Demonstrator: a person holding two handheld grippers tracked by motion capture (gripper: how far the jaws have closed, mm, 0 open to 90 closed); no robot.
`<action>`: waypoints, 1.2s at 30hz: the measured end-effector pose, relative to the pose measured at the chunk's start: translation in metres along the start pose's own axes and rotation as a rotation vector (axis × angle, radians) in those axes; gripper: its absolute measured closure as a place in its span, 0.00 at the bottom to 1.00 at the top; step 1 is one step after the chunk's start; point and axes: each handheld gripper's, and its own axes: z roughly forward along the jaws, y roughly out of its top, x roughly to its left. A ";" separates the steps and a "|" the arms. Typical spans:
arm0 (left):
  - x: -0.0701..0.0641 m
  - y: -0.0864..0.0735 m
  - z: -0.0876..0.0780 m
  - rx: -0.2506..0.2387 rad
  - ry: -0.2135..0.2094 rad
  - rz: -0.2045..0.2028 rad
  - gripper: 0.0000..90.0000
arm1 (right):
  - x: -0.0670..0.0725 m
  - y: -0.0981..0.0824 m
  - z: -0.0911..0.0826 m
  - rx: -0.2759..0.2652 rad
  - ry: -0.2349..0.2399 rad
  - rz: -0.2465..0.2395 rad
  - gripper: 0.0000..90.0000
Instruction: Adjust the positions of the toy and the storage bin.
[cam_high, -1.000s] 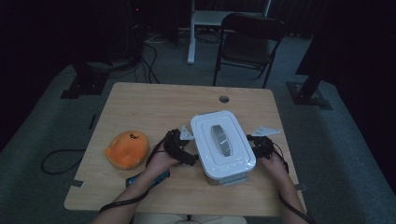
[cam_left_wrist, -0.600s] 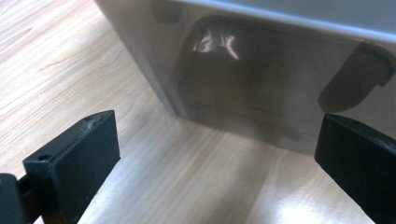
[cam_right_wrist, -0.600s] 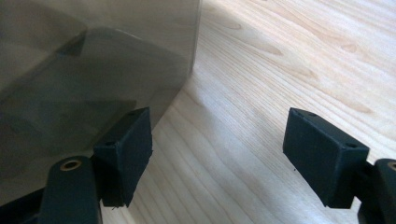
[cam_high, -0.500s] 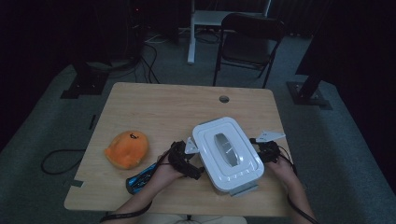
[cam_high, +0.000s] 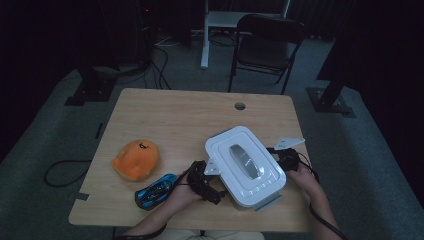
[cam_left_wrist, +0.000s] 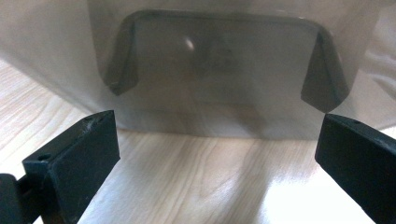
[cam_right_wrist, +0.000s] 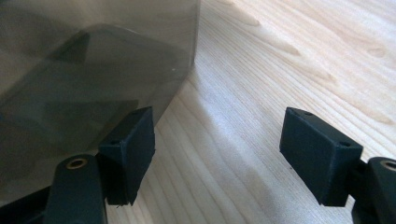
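No brand or readable writing was seen anywhere; a small dark mark on the orange plush (cam_high: 136, 159) at the left of the high view could not be read. In that view a white box (cam_high: 245, 166) with a grey handle on its lid was seen standing at the lower right of the table (cam_high: 175, 115), turned at an angle, with the left gripper (cam_high: 210, 183) just beside its lower-left side and the right gripper (cam_high: 284, 156) at its right end. The jaws of both were too dark and small there to be judged. The left gripper view gave what the high view lacked: the box's translucent wall (cam_left_wrist: 224, 70), with a recessed grip, was faced squarely, and the jaws were spread wide, nothing between them. In the right gripper view the jaws were also apart, having just been closing a little, with bare wood between them and the box corner (cam_right_wrist: 93, 70) at the upper left, near one pad; contact could not be told. A blue object (cam_high: 156, 188) lay below the plush, its kind hard to make out. The box's contents were hidden.
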 end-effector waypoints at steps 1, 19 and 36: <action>-0.001 -0.001 0.001 -0.009 -0.004 -0.004 0.00 | -0.001 0.000 0.000 -0.002 0.002 -0.005 0.29; -0.009 -0.027 0.003 0.003 -0.008 -0.020 0.01 | -0.015 -0.012 -0.055 -0.080 -0.208 0.311 0.15; -0.005 -0.037 0.015 0.018 0.034 0.008 0.01 | 0.032 0.038 -0.117 -0.227 -0.221 0.283 0.13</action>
